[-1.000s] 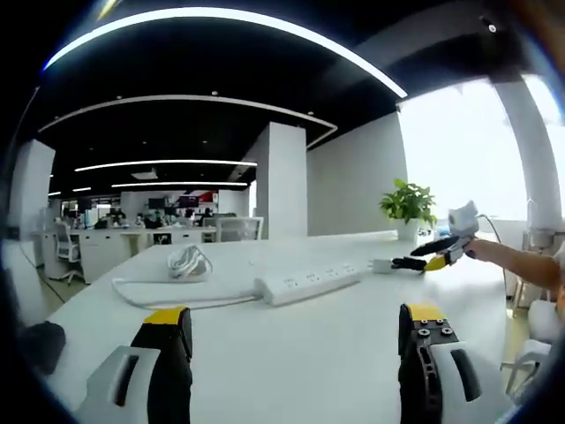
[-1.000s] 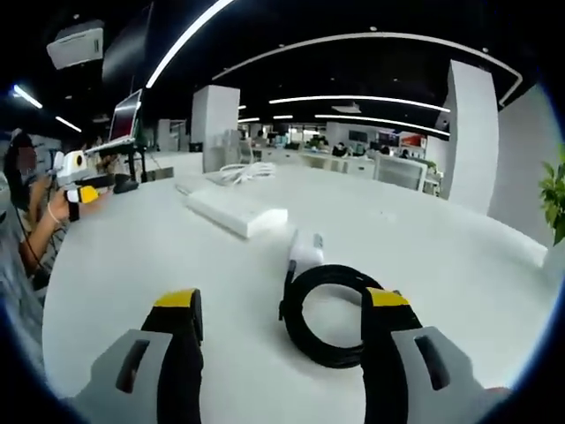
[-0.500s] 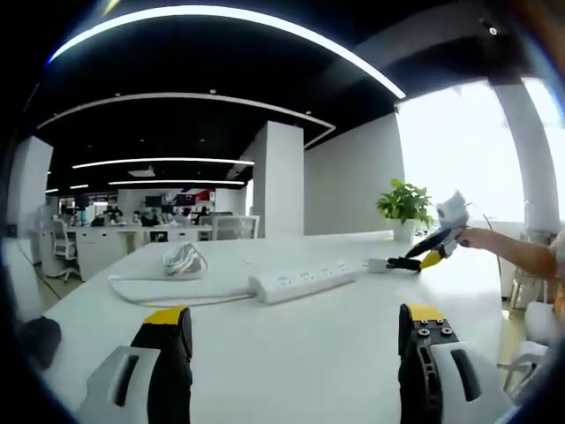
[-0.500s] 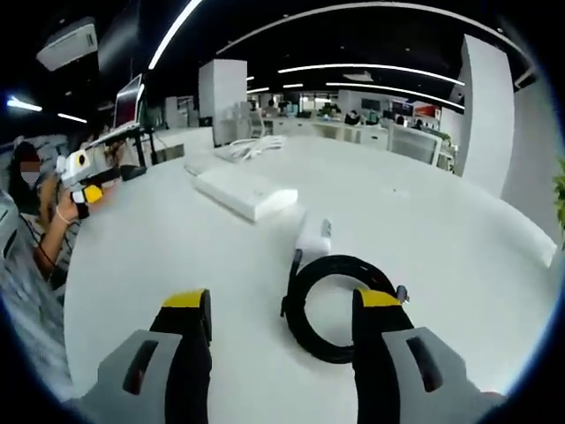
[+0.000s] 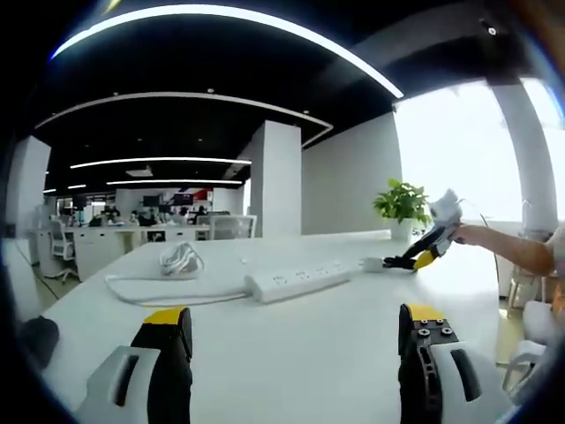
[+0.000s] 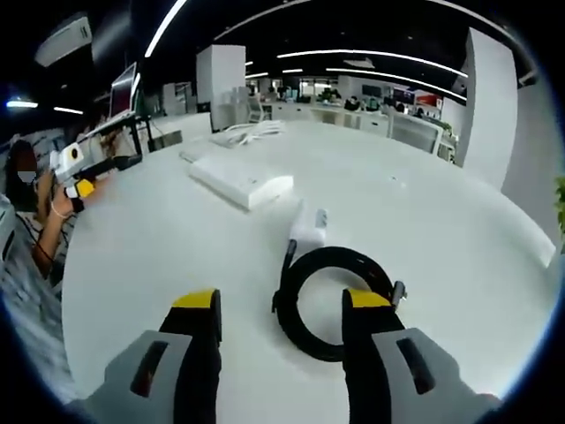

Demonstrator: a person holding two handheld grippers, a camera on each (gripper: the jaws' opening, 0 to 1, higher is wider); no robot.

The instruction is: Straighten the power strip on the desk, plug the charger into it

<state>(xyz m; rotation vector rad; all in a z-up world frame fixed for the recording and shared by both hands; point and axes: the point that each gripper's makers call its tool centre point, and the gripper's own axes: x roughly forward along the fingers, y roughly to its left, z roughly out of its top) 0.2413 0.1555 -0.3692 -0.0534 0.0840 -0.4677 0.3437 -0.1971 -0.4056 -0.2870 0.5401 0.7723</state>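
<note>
On a white desk (image 6: 459,221), the right gripper (image 6: 281,311), jaws apart and empty, hovers over the charger (image 6: 309,228) and its coiled black cable (image 6: 328,300), just short of a grasp, it seems. The next move calls for closing on the charger body, not the coil. The strip (image 5: 298,282) lies askew nearby, unstraightened; the left gripper (image 5: 296,329) waits open. A potted plant (image 5: 402,205) stands beyond.
</note>
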